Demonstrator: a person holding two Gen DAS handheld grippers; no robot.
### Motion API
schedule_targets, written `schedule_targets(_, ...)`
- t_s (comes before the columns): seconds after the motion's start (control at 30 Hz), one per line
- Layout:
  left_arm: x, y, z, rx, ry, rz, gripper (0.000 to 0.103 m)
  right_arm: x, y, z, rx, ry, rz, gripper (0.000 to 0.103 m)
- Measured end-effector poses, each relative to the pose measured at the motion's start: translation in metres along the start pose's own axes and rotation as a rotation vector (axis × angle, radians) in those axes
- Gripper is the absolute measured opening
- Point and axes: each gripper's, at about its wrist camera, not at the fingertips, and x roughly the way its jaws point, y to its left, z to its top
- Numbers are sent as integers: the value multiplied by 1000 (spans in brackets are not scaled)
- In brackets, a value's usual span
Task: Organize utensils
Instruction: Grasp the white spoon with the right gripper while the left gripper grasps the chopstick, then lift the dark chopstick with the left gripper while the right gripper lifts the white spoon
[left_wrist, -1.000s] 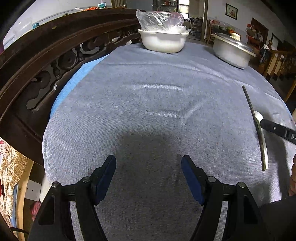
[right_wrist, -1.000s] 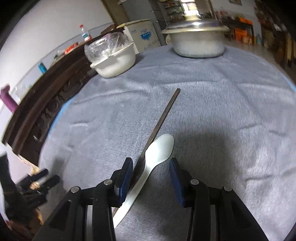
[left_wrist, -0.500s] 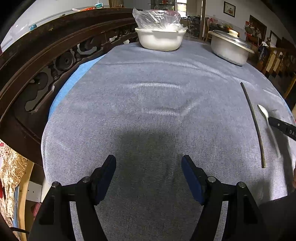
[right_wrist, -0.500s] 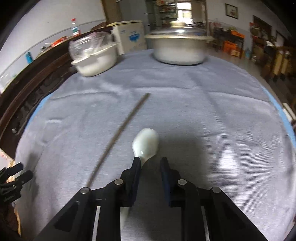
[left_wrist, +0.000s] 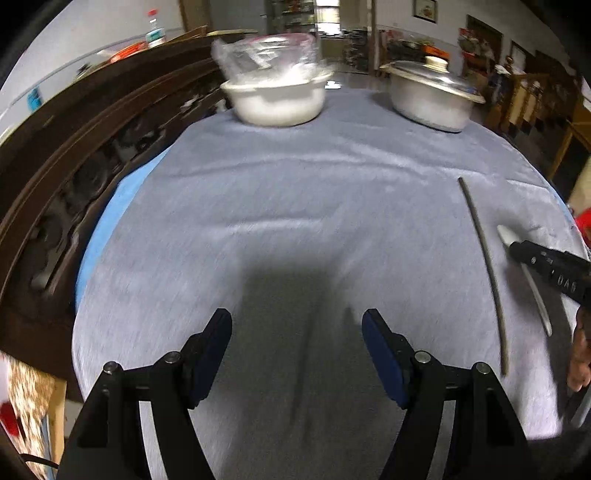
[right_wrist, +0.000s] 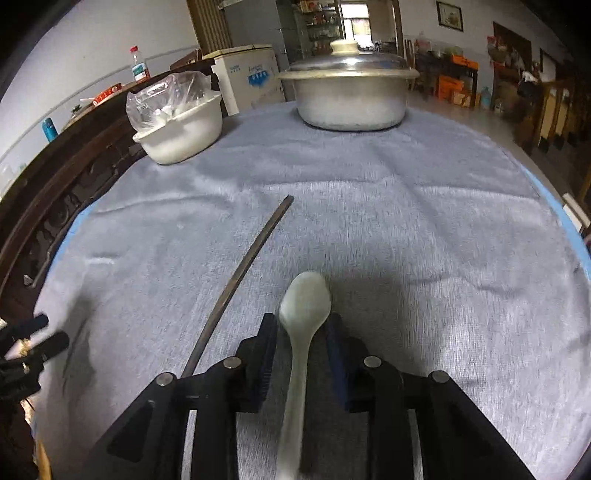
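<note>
With the right claw (right_wrist: 302, 334), its jaws just reopened a little, loosely straddling the pale plastic spoon (right_wrist: 303, 325) lying on the grey-clothed table (right_wrist: 406, 229), a skewed closing could flick it against the dark chopstick (right_wrist: 240, 273) just beside; the left claw (left_wrist: 297, 343) gapes empty.

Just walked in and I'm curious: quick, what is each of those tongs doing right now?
Left tongs: open, nothing between them.
Right tongs: jaws just opened a little, white spoon lies between them; gaps show, so not gripped.

Two low fisheye wrist views facing down-forward, sharing the grey tablecloth (left_wrist: 295, 192), white bowl (right_wrist: 184, 136), pot (left_wrist: 428, 99).
</note>
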Motion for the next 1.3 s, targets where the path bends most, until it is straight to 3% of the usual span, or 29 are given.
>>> schedule_targets(0.17,18,-26,34,71,18,-35,74,3,1,-1,-7,-46,-27,29)
schedule_targets(0.37,34,-69,67,172,34,-94,74,2,-8,0,42,-55,22,29)
schedule_targets(0.57,60,-106,101,179,97,-184,74,1,-10,-1,56,-56,33,29)
schedule_targets(0.8,84,-134,111,210,143,-213,72,0,-11,-1,68,-59,8,29)
schedule_targets(0.93,93,-139,121,201,156,-230,62,-5,-31,-5,169,-86,12,29)
schedule_targets(1.07,97,-146,126,209,162,-242,61,-8,-52,-7,256,-108,28,29)
schedule_targets(1.3,97,-161,134,214,167,-289,61,-9,-57,-8,289,-116,44,28)
